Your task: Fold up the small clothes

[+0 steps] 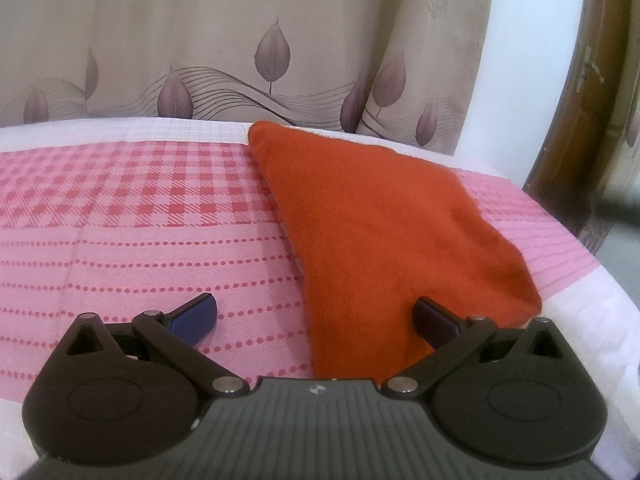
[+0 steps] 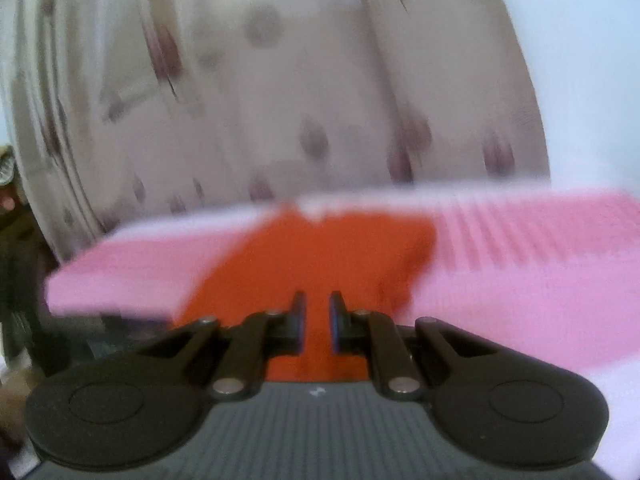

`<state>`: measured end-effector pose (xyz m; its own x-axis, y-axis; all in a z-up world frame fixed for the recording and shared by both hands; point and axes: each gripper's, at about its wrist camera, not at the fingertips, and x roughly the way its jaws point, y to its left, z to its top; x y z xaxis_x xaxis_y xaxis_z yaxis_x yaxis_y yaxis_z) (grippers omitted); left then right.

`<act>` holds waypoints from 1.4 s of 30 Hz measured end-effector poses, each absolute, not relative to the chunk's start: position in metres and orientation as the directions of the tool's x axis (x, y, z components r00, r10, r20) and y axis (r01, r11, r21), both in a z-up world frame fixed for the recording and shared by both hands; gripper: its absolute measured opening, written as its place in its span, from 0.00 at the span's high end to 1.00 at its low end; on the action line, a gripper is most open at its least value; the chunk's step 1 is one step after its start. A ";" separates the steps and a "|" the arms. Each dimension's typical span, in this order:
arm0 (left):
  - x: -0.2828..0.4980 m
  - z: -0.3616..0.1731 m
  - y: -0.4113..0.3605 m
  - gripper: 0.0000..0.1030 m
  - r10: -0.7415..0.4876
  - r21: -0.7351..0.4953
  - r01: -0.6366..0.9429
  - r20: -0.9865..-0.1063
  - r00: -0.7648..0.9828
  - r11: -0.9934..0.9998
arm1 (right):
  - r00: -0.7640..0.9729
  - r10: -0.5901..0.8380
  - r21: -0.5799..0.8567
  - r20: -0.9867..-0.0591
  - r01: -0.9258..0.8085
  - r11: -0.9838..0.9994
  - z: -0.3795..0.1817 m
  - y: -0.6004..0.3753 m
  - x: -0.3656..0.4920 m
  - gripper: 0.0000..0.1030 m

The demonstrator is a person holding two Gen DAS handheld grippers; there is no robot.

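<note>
From the left wrist, the left tool [image 1: 316, 322] is hovering released, its fingers spread wide over the near corner of the orange knit garment [image 1: 372, 216]; the garment is lying already doubled on the pink checked bed cover [image 1: 120, 208], toward its right side, with the leaf-patterned curtain [image 1: 240, 40] hanging behind.

From the right wrist, blurred, the right tool [image 2: 318, 320] is sitting nearly clenched, its fingers drawn close with orange cloth [image 2: 320, 252] showing in the narrow gap; whether it is gripping that cloth cannot be told. For a clean fold, I judge the lifted edge should be travelling straight across to its opposite edge, while the left tool is pinning the near corner so the layers are not sliding.
</note>
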<state>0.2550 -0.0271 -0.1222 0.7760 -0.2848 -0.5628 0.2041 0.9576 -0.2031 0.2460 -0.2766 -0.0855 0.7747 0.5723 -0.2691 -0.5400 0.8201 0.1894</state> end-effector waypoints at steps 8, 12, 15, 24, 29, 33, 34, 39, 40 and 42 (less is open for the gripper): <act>0.253 -0.121 -0.024 0.00 -0.301 -0.228 0.207 -0.551 0.778 0.951 | 0.615 0.596 0.008 -0.516 -0.692 0.722 -0.053 -0.170 0.382 0.88; 0.251 -0.121 -0.025 0.00 -0.304 -0.232 0.207 -0.548 0.780 0.950 | 0.511 0.587 0.040 -0.628 -0.732 0.680 -0.073 -0.129 0.440 0.89; 0.250 -0.120 -0.025 0.00 -0.307 -0.232 0.211 -0.544 0.781 0.949 | 0.510 0.570 0.123 -0.644 -0.667 0.735 -0.077 -0.128 0.476 0.87; 0.250 -0.119 -0.026 0.00 -0.304 -0.231 0.209 -0.547 0.780 0.950 | 0.634 0.545 0.106 -0.548 -0.594 0.798 -0.081 -0.157 0.486 0.84; 0.251 -0.119 -0.026 0.00 -0.302 -0.231 0.206 -0.548 0.780 0.951 | 0.668 0.611 0.209 -0.424 -0.585 0.784 -0.051 -0.219 0.459 0.83; 0.251 -0.119 -0.026 0.00 -0.300 -0.227 0.206 -0.549 0.780 0.952 | 0.644 0.640 0.203 -0.418 -0.621 0.757 -0.051 -0.257 0.423 0.83; 0.251 -0.119 -0.027 0.00 -0.299 -0.225 0.206 -0.550 0.780 0.952 | 0.639 0.628 0.175 -0.445 -0.625 0.760 -0.056 -0.259 0.418 0.83; 0.252 -0.120 -0.025 0.00 -0.293 -0.223 0.200 -0.551 0.781 0.954 | 0.660 0.549 0.119 -0.513 -0.579 0.807 -0.104 -0.266 0.420 0.77; 0.252 -0.120 -0.025 0.00 -0.291 -0.222 0.198 -0.552 0.782 0.955 | 0.662 0.559 0.167 -0.499 -0.560 0.811 -0.107 -0.271 0.423 0.76; 0.252 -0.119 -0.025 0.00 -0.289 -0.221 0.198 -0.549 0.784 0.955 | 0.668 0.562 0.239 -0.488 -0.517 0.822 -0.105 -0.279 0.426 0.75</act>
<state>0.2517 -0.0254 -0.1192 0.7844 -0.2893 -0.5487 0.1978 0.9551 -0.2207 0.4263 -0.2787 -0.1053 0.6677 0.5619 -0.4883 -0.5169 0.8220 0.2391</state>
